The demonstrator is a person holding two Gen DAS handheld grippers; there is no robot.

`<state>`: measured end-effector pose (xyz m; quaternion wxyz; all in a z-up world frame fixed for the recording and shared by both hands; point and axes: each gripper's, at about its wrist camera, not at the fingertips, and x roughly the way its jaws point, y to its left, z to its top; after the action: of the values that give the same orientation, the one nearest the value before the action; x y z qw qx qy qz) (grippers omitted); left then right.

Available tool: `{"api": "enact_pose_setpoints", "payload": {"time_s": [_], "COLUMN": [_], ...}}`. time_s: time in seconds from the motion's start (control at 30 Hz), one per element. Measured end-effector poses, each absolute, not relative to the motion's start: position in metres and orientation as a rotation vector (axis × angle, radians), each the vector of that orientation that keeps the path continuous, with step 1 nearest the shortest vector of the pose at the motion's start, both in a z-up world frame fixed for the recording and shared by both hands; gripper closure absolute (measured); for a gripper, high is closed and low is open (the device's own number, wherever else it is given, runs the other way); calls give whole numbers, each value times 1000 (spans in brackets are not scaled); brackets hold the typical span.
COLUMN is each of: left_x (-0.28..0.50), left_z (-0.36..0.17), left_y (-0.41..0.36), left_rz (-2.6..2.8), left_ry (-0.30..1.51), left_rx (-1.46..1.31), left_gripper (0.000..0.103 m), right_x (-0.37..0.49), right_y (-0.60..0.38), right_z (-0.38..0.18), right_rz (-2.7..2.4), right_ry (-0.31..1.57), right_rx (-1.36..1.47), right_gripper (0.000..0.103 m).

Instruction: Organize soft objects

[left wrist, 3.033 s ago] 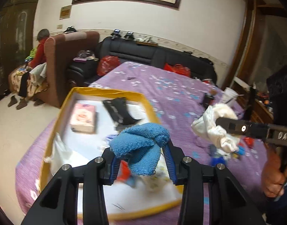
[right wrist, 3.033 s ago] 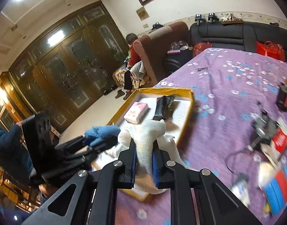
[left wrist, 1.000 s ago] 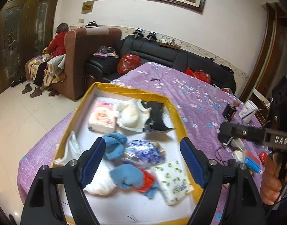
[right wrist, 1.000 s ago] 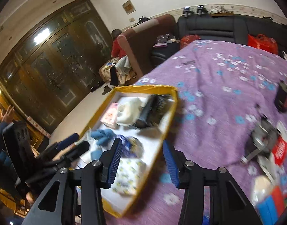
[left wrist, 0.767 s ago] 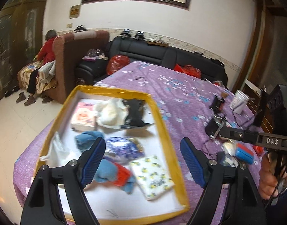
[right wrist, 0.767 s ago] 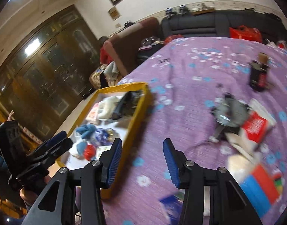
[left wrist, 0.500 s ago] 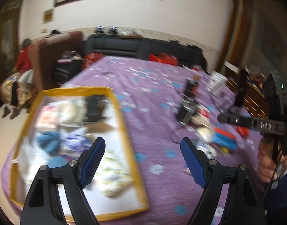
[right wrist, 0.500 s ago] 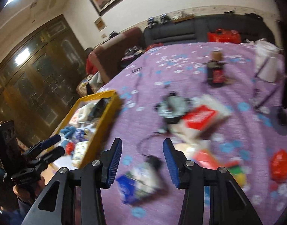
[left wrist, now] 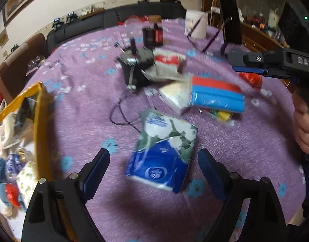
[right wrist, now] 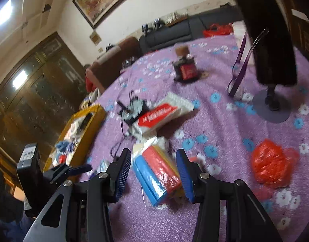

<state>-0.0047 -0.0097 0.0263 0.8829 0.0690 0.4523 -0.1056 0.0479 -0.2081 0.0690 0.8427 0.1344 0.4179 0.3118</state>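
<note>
Tissue pack on purple tabletop, between left tongs, jaws opening, untouched. Sponge pack beyond tissue pack, between half-open right tongs, pads clear. Yellow box left of tissue pack.

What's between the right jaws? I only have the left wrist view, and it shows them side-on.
Observer: In the right wrist view, the blue-and-red plastic-wrapped pack lies on the purple flowered tablecloth, between the jaws of the right gripper. The jaws stand open and the pads do not appear to press on it.
Operator: Anything crowding it on the right?
Observer: No. The crumpled red plastic bag lies to the pack's right, apart from both the pack and the jaws.
</note>
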Motion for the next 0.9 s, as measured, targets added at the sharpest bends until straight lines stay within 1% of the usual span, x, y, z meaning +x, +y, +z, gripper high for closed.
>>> {"api": "enact_pose_setpoints", "payload": {"time_s": [0.17, 0.2, 0.23, 0.27, 0.3, 0.33, 0.37, 0.57, 0.67, 0.7, 0.73, 0.77, 0.9], "left_x": [6, 6, 6, 5, 5, 5, 5, 6, 7, 7, 7, 6, 7], "left_z": [15, 13, 11, 10, 11, 12, 12, 12, 11, 11, 11, 11, 11], "left_y": [-11, -9, -6, -3, -2, 2, 5, 0, -1, -2, -2, -1, -2], "left_rz": [-166, -170, -169, -171, -168, -162, -162, -148, -150, -150, -151, -151, -151], "left_ry": [950, 947, 949, 947, 943, 938, 935, 939, 939, 940, 940, 940, 940], "left_rx": [133, 122, 111, 94, 82, 65, 47, 81, 76, 77, 78, 77, 76], "left_gripper": [15, 18, 27, 28, 33, 38, 39, 40, 40, 40, 39, 39, 39], "right_x": [46, 45, 44, 42, 41, 39, 37, 26, 25, 26, 26, 26, 26], "right_y": [-192, -189, -186, -184, -181, -178, -174, -153, -151, -151, -150, -151, -154], "right_z": [55, 54, 53, 53, 52, 52, 51, 44, 42, 41, 40, 40, 42], "right_rz": [627, 626, 627, 631, 636, 642, 645, 622, 605, 596, 585, 569, 562], "right_ry": [892, 886, 881, 877, 873, 870, 869, 860, 857, 860, 859, 858, 875], "right_rx": [162, 140, 122, 106, 89, 69, 48, -104, -129, -136, -143, -150, -123], "right_gripper": [53, 52, 51, 44, 38, 37, 37, 37, 37, 40, 45, 54, 59]}}
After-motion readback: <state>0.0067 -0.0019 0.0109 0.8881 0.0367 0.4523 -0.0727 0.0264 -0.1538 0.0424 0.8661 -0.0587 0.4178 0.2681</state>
